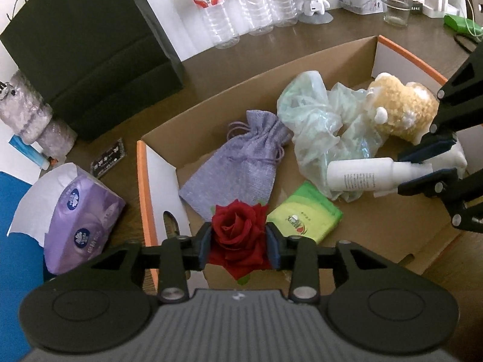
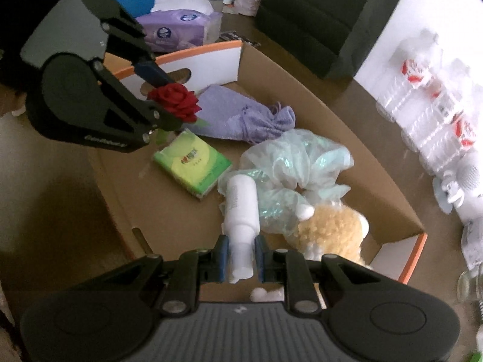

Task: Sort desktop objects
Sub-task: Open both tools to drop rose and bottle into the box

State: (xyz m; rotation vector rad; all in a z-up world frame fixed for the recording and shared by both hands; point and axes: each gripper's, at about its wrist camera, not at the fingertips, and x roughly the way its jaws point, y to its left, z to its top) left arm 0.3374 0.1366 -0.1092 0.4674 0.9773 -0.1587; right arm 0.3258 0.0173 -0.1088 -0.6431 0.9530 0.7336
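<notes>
spray bottle (image 2: 242,211) | neck toward right gripper (image 2: 240,258), clamped | base points away

The left wrist camera looks forward and down along its fingers into the cardboard box (image 1: 302,69) from one long side, close above it. The right wrist camera looks down into the same box (image 2: 356,163) from near one short end, also close. Both views share the box inside and the table behind.

One rose (image 1: 238,235), one spray bottle (image 1: 359,175), three water bottles (image 1: 250,3).
</notes>
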